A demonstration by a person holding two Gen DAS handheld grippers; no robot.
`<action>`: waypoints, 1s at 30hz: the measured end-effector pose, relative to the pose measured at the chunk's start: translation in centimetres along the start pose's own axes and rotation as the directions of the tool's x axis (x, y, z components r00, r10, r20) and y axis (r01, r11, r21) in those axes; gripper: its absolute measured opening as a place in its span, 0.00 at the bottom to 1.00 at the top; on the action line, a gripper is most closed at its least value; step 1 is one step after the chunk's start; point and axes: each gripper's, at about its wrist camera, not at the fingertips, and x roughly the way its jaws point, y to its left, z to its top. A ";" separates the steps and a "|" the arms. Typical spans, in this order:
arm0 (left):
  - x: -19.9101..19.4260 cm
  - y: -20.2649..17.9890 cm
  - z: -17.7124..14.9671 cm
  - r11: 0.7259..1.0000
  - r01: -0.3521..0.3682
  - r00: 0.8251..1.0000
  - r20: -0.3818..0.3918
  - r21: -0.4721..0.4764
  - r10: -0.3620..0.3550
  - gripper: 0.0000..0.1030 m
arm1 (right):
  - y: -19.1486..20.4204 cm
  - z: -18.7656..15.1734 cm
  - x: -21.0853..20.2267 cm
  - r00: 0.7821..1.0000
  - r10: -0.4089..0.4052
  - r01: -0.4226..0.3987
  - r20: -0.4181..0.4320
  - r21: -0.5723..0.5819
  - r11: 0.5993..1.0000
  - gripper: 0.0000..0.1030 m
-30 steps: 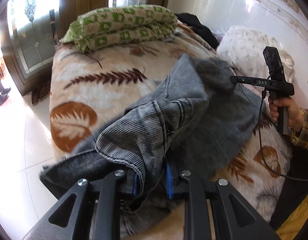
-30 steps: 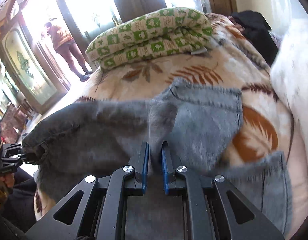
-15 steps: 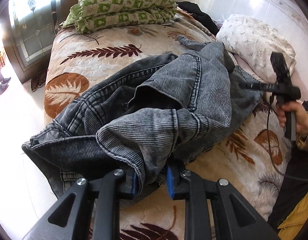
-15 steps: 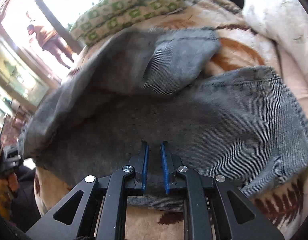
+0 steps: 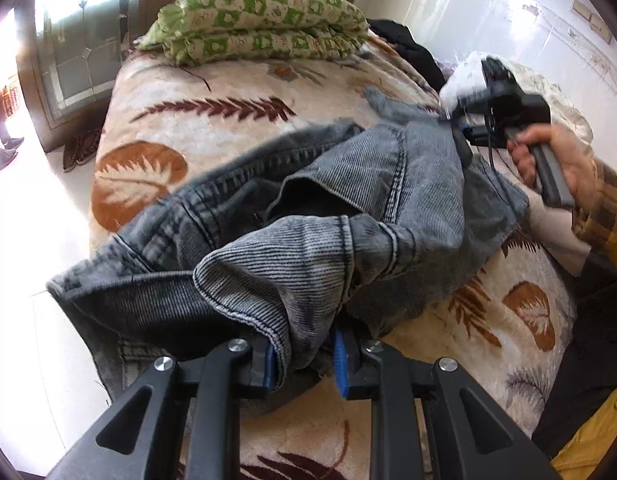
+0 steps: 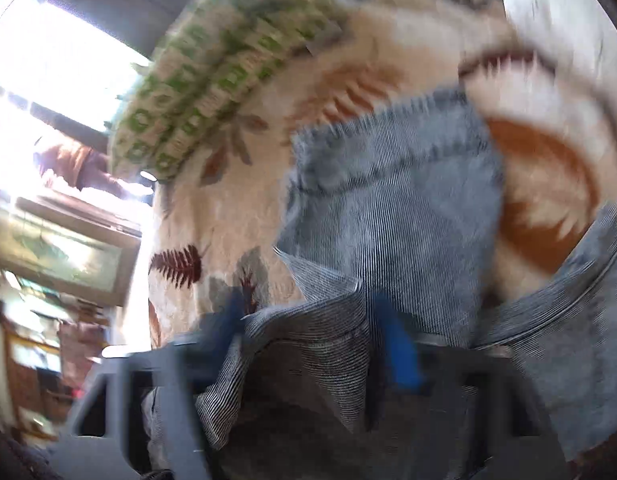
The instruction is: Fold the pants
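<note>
Across the middle of the left wrist picture, the pants (image 5: 320, 216) lie in a lumpy heap on the bed blanket (image 5: 212, 120). They are gray, with little ribs in the cloth and thick sewn edges. One end hangs over the bed's edge at the lower left of the frame. The other end reaches toward the right side.

At the bottom of that picture, the left gripper (image 5: 302, 354) is squeezed on a fat fold of the pants. The cloth bunches up between its blue pads (image 5: 340, 360).

At the right of the frame, a hand (image 5: 556, 164) holds the right gripper (image 5: 458, 130) close against the far end of the pants. In the right wrist picture everything is blurry. The right gripper (image 6: 316, 344) looks like it has its blue pads spread apart, with cloth lying loose between them. I think it is not pinching anything.

A green pillow (image 5: 256, 26) sits at the top of the frame, well apart from the pants.

The pants look soft and floppy, but also thick and a bit heavy. They will droop and slide if held by one thin bit. The best places to grab look like the thick sewn edges. Hold two far-apart edges, so the cloth can pull flat. The fuzzy blanket may drag on it.
</note>
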 end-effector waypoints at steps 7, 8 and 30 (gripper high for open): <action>-4.3 2.7 4.3 0.995 -0.025 0.984 0.175 -0.099 0.043 0.23 | 3.7 0.0 -8.1 0.961 0.176 -0.138 0.212 -0.182 0.974 0.09; -4.8 2.5 4.8 0.996 -0.026 0.983 0.178 -0.088 0.042 0.23 | 3.9 0.0 -8.9 0.958 0.187 -0.147 0.217 -0.187 0.971 0.09; -1.5 -0.5 -1.3 0.998 -0.053 0.992 -0.117 0.031 0.056 0.43 | 3.3 -11.6 -6.1 0.964 -0.196 0.253 0.178 -0.395 0.883 0.82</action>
